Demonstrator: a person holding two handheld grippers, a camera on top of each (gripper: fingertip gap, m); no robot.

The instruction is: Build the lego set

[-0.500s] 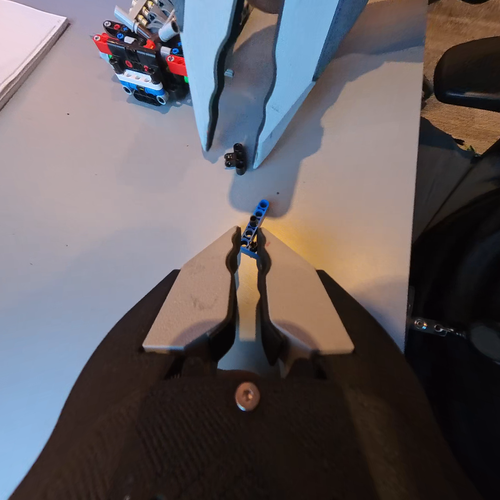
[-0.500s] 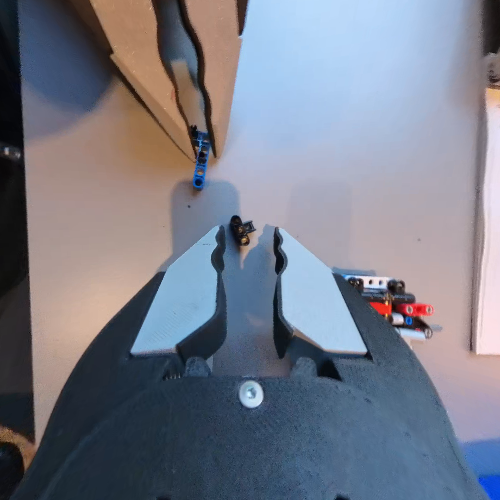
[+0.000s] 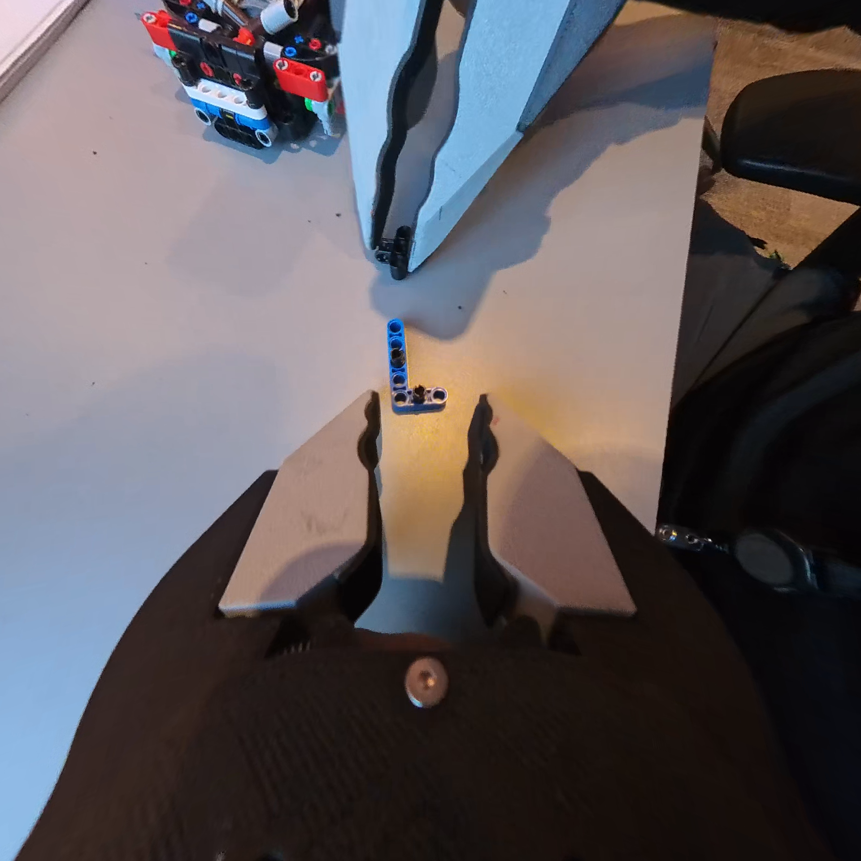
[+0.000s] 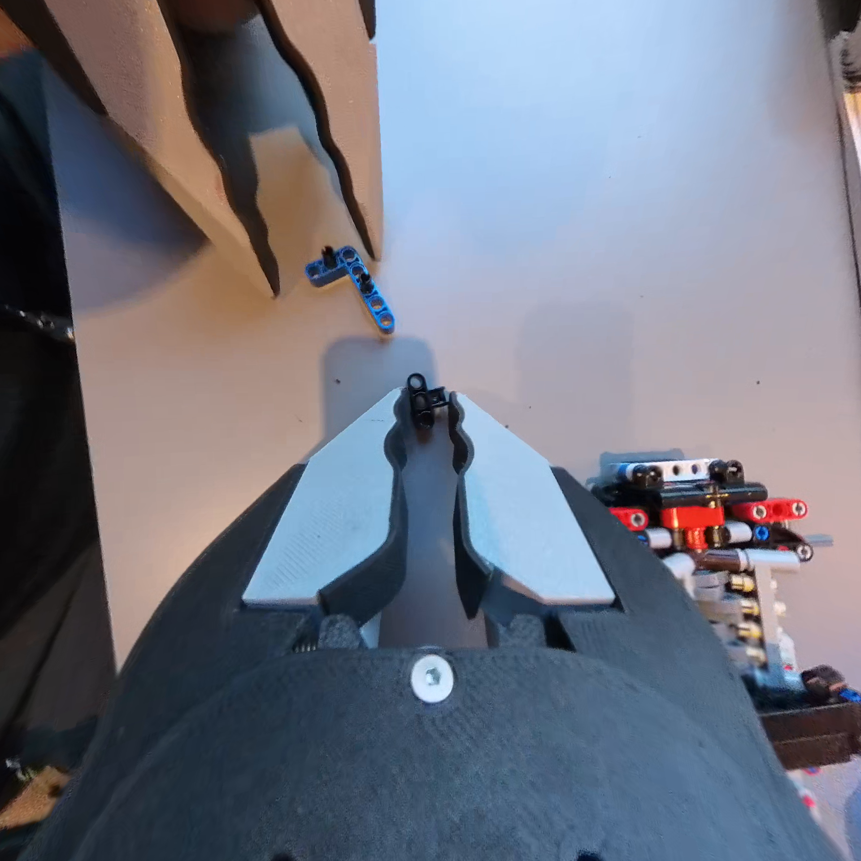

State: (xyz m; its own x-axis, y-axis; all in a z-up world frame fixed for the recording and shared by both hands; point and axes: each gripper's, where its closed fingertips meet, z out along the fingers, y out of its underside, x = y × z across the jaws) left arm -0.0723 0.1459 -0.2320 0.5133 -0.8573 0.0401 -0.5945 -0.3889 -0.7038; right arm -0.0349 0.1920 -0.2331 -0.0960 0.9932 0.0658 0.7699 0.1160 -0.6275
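The pale grey counter (image 3: 140,326) fills most of both views, flecked with a few small dark specks. In the left wrist view, a black office chair (image 3: 792,126) stands off its edge at 2 o'clock, over brown carpet (image 3: 768,56). A stack of white paper (image 3: 28,28) lies at 11 o'clock; in the right wrist view its edge (image 4: 850,116) shows at 2 o'clock.

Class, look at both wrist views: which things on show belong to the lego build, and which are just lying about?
Part of the build:
- blue L-shaped beam flat on the table
- black connector in the right hand-held gripper
- open left hand-held gripper
- part-built model

Just lying about:
- white sheets at the table edge
- black chair
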